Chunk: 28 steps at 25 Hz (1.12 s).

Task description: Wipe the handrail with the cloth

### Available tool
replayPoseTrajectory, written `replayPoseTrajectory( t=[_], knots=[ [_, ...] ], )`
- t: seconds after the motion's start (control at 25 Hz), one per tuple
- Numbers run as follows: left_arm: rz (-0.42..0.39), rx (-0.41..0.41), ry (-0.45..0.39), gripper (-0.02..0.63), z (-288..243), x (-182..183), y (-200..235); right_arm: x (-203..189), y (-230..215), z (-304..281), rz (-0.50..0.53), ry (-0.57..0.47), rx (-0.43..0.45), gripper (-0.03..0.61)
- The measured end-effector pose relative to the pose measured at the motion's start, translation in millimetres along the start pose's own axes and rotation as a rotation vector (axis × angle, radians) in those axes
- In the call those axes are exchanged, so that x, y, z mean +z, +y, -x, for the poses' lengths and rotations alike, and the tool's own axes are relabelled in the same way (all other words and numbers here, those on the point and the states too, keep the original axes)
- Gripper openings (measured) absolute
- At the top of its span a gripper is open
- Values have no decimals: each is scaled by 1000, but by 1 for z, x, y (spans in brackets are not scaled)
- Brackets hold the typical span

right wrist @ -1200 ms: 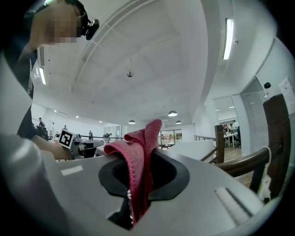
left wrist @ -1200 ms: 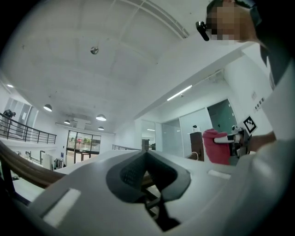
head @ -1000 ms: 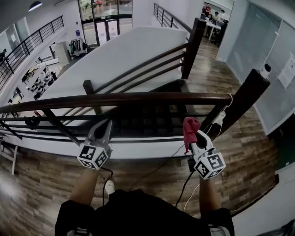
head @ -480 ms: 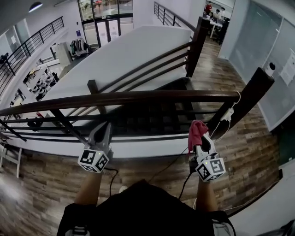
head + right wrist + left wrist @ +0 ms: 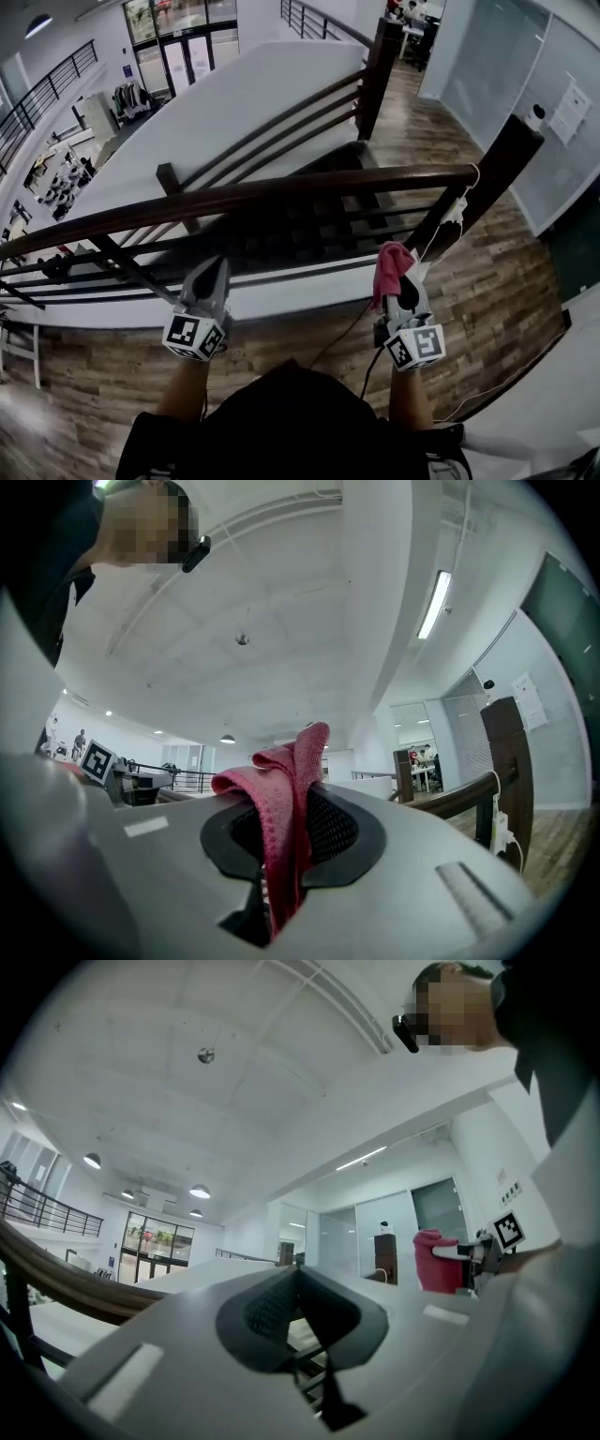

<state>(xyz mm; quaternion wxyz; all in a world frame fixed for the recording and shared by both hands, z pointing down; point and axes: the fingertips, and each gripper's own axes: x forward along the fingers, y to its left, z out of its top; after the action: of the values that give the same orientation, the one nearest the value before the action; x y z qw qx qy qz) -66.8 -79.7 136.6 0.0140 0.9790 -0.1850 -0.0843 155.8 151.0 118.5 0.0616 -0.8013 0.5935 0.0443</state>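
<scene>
While the right tool [image 5: 401, 287] pinches the red cloth [image 5: 391, 264] upright, seemingly ready to reach the handrail [image 5: 281, 194] ahead, the left tool [image 5: 212, 272] hangs closed and empty.

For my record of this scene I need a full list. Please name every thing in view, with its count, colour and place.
handrail: one, dark brown, runs across in front of the person
end post: one, dark, at the handrail's right end
cable: one, white, hangs by the end post
floor: brown wood planks, under the handrail
cloth: one, pink-red, between the right jaws, not on the handrail
left hand-held gripper: grey, jaws together, empty, left of the cloth
right hand-held gripper: grey, shut on the cloth
</scene>
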Motion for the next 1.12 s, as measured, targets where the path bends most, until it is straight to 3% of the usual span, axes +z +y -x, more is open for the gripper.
replayPoseTrajectory(
  t=[0.48, 0.84, 1.12],
  knots=[
    [31, -18, 4, 0, -2, -13, -22, -6, -22, 23, 0, 25, -44, 49],
    [67, 21, -7, 0, 4, -8, -14, -12, -28, 21, -8, 42, -54, 48],
    [49, 27, 17, 0, 6, -14, -8, -19, -31, 21, -17, 51, -66, 48]
  ],
)
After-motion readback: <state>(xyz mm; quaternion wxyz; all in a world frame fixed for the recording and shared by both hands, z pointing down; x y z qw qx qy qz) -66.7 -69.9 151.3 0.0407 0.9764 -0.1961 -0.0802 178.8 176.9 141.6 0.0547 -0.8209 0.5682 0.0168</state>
